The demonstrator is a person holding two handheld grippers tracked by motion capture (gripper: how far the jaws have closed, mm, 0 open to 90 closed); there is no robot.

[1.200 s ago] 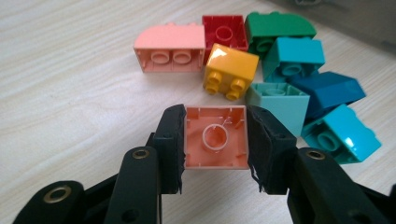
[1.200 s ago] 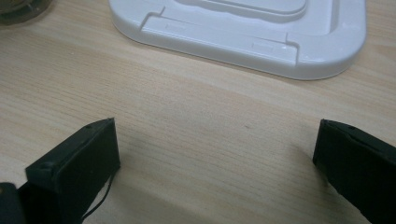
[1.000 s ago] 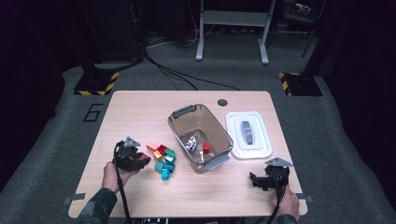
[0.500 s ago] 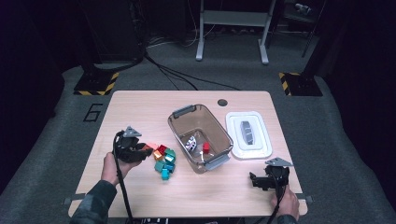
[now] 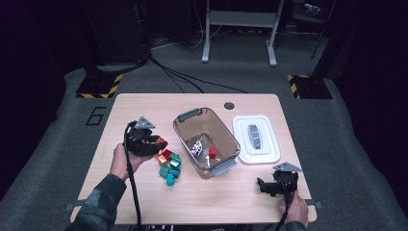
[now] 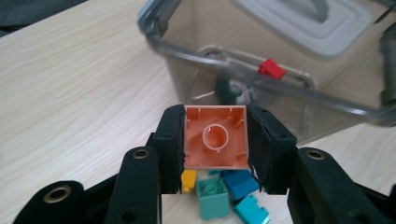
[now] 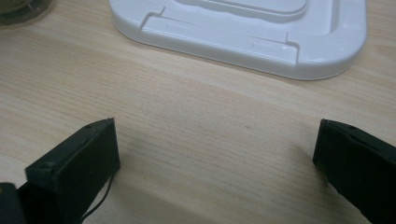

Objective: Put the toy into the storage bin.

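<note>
My left gripper (image 6: 215, 137) is shut on an orange brick (image 6: 216, 136), its hollow underside facing the camera. In the high view the left gripper (image 5: 156, 143) hangs above the table just left of the loose brick pile (image 5: 169, 166), with the orange brick (image 5: 161, 143) at its tip. Ahead of it stands the clear grey bin (image 5: 208, 141) holding a red brick (image 5: 212, 152) and a black-and-white piece (image 5: 195, 147). Near the front right edge my right gripper (image 5: 262, 186) rests open, its jaws wide apart over bare wood (image 7: 215, 154).
A white lid (image 5: 255, 138) lies flat to the right of the bin and its edge (image 7: 243, 28) is just ahead of the right gripper. Teal, red and yellow bricks (image 6: 224, 193) lie under the left gripper. A round cable hole (image 5: 229, 105) sits near the table's far edge.
The left gripper has risen from the brick pile and moved up and slightly toward the bin, carrying the orange brick. The right gripper has stayed in place.
</note>
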